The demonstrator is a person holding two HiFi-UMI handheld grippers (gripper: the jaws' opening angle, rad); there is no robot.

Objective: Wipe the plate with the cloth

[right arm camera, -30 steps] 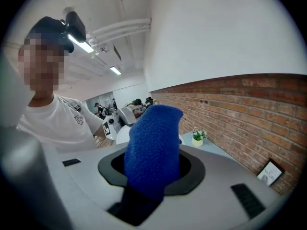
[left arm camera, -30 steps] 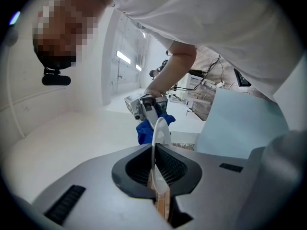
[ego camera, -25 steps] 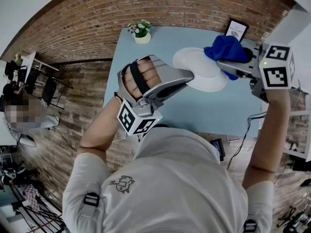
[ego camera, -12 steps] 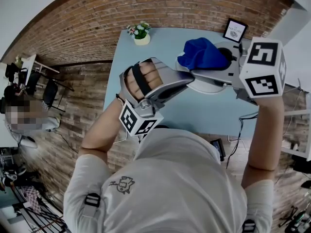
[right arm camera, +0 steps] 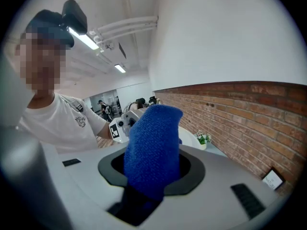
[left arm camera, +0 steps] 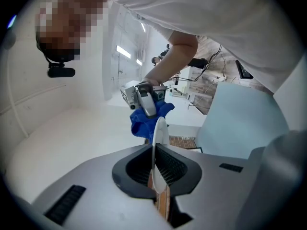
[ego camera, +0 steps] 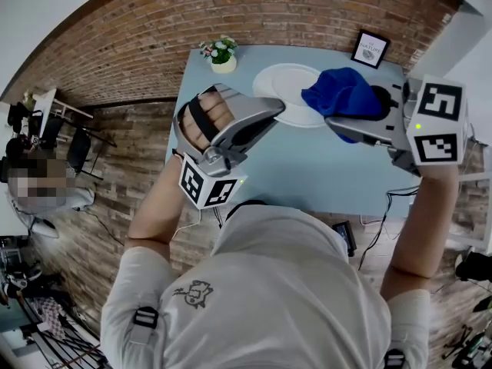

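A: Step in hand?

B: Wiping. The left gripper (left arm camera: 155,171) is clamped on the near rim of the plate (ego camera: 286,98), and its jaws have just nipped in a touch. It holds the plate out over the table (ego camera: 307,167). The right gripper (right arm camera: 152,174) is closed on the blue cloth (right arm camera: 153,138), bunched at the plate's right rim in the head view.

A: Next move?

B: Press the cloth to the plate's face and sweep across, keeping the left grip firm (the rim hold is narrow, so the plate could tip).

A: Unclear?

B: Whether the cloth touches the plate — probably, but they overlap in the head view. The rim under the cloth is hidden — the underside is unseen.
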